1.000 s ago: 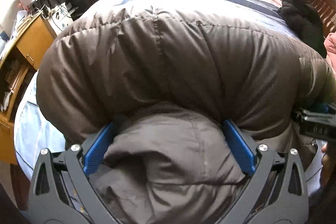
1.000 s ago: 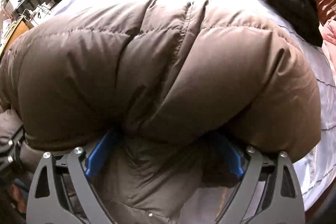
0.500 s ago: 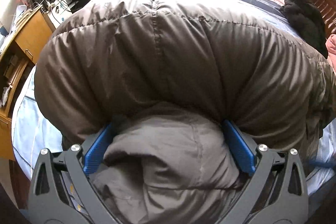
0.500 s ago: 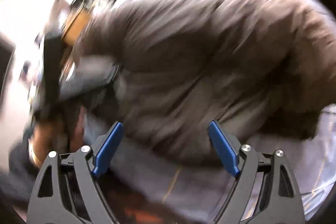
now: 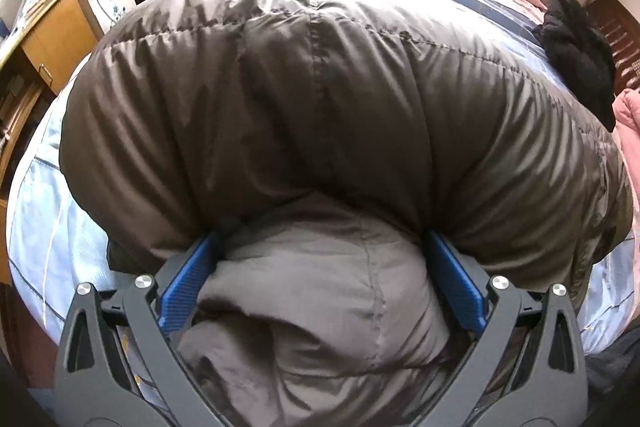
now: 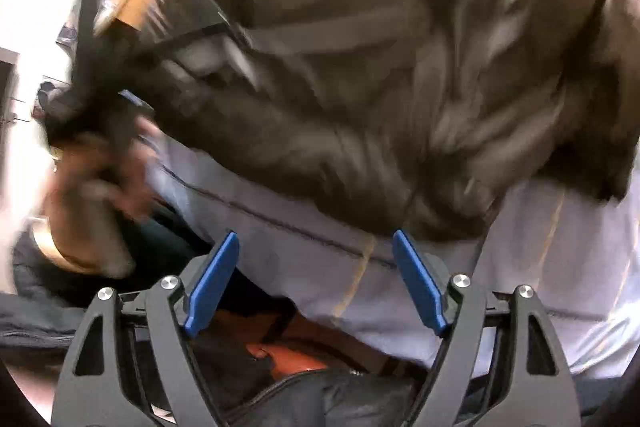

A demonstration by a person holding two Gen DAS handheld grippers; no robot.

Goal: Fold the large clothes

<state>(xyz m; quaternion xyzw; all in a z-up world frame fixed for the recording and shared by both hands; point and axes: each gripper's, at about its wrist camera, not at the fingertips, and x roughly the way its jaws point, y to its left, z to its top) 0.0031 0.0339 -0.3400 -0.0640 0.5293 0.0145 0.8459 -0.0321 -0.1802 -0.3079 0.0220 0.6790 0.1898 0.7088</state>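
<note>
Jacket [image 5: 320, 99]: brown quilted down jacket, lies bunched across blue-striped bed sheet [image 5: 44, 227]. Left gripper [image 5: 320, 255] clamped on thick folded wad at near edge, likely pinning fold so padding cannot spring open. Right gripper [image 6: 316, 247] clear of fabric, jaws wide but just been closing, nothing between them, only sheet below. Right view alone, blurred, shows person's hand [image 6: 92, 163] on left tool; left view alone shows black garment [image 5: 580, 55] at far side.

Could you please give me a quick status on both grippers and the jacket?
Left gripper shut on brown jacket fold. Right gripper off the jacket, nothing between its closing jaws, over the bedsheet. Black garment beyond, not in the way.
</note>
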